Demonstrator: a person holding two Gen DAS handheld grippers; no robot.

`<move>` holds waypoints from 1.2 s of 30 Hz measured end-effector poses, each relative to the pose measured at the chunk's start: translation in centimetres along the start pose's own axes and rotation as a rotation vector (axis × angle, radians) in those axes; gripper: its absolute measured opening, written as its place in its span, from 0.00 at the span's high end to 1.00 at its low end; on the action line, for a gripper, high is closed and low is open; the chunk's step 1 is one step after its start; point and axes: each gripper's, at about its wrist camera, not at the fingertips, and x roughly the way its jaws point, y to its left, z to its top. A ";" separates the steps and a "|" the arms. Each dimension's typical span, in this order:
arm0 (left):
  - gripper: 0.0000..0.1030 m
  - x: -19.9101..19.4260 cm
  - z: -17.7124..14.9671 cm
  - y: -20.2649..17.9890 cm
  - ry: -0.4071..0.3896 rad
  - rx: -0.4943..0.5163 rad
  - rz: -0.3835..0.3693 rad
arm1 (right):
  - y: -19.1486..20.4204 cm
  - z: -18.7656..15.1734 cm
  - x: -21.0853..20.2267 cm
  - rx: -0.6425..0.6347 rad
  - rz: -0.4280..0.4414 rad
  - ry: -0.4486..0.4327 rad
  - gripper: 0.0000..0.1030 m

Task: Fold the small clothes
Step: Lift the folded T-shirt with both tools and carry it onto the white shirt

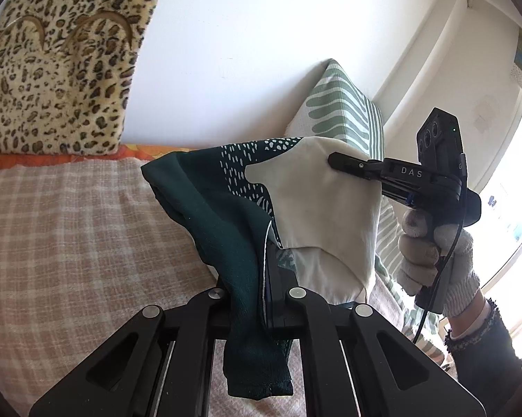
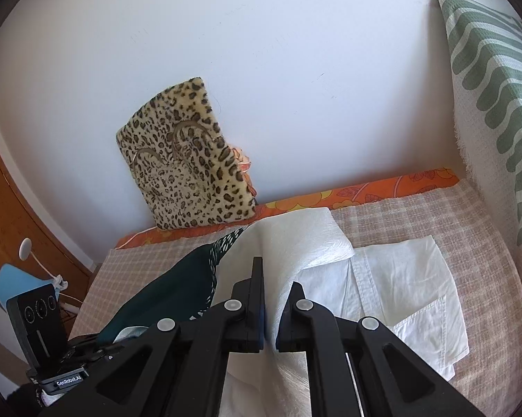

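On your far left the leopard-print cushion (image 1: 59,66) leans against the wall, well clear of the work. Your left gripper (image 1: 257,299) is closed tight on the dark green side of the garment (image 1: 222,215), with a tail of that cloth hanging down through the fingers toward the checked bedspread (image 1: 69,236). The garment itself is off the bed, stretched in the air between your two tools: green and white-speckled on your left, plain cream on your right.

Your right gripper (image 1: 333,160) comes in from the side and pinches the cream panel; in its own view the fingers (image 2: 257,299) are nearly together with white cloth bunched in the gap, so it appears clamped, though the folds hide the actual contact.

You look to be at the start of a fold: the piece is lifted and spread, not yet laid down or doubled. The next move calls for keeping both grips firm, pulling gently apart to take out the sag, then lowering it flat onto the bedspread near you. Beyond your right gripper a white shirt (image 2: 406,295) already lies on the bed, folded, with the green-striped pillow (image 2: 493,97) standing behind it; set this piece down short of that shirt so you do not disturb it.
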 end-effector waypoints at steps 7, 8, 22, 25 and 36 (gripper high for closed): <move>0.95 5.3 0.6 -1.8 0.013 0.051 -0.018 | -5.7 2.6 0.3 0.004 -0.041 0.003 0.99; 0.95 6.0 0.6 -1.9 0.016 0.055 -0.019 | -6.3 2.7 0.6 0.002 -0.044 0.007 0.99; 0.95 13.0 -3.0 -1.4 0.124 0.155 0.060 | -14.4 2.1 7.2 0.027 -0.059 0.124 0.99; 0.88 13.5 -4.0 -0.9 0.187 0.157 0.077 | -15.8 1.7 8.1 0.037 -0.073 0.138 0.98; 0.70 8.2 -4.9 -0.2 0.180 0.181 0.048 | -17.3 0.6 7.1 -0.033 -0.352 0.171 0.67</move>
